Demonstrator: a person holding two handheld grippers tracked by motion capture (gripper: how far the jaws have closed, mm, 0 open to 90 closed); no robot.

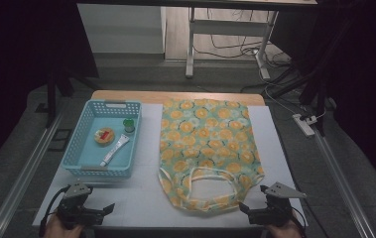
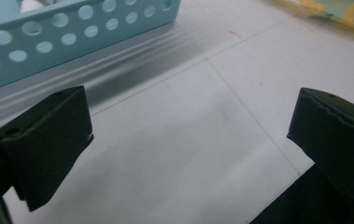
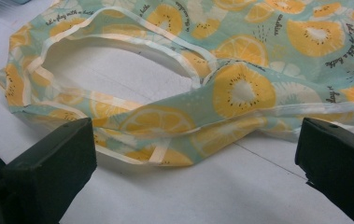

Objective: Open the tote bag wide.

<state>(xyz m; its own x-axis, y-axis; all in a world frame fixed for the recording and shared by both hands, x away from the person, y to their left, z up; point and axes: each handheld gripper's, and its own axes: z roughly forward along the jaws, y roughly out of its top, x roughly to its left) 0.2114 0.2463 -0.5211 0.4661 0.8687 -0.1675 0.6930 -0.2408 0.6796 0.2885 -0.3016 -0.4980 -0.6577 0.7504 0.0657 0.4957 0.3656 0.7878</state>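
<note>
Both hands low at the near edge, left gripper (image 1: 107,210) spread over bare table (image 2: 184,140), right gripper (image 1: 245,209) spread, seemingly just short of the bag (image 3: 240,93).

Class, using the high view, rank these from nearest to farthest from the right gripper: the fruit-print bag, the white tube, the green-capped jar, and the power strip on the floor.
From the right gripper:
1. Fruit-print bag, just ahead, its handle end nearest.
2. Power strip, on the floor off the table's right.
3. White tube, inside the blue basket at left.
4. Green-capped jar, farther back in that basket.
</note>
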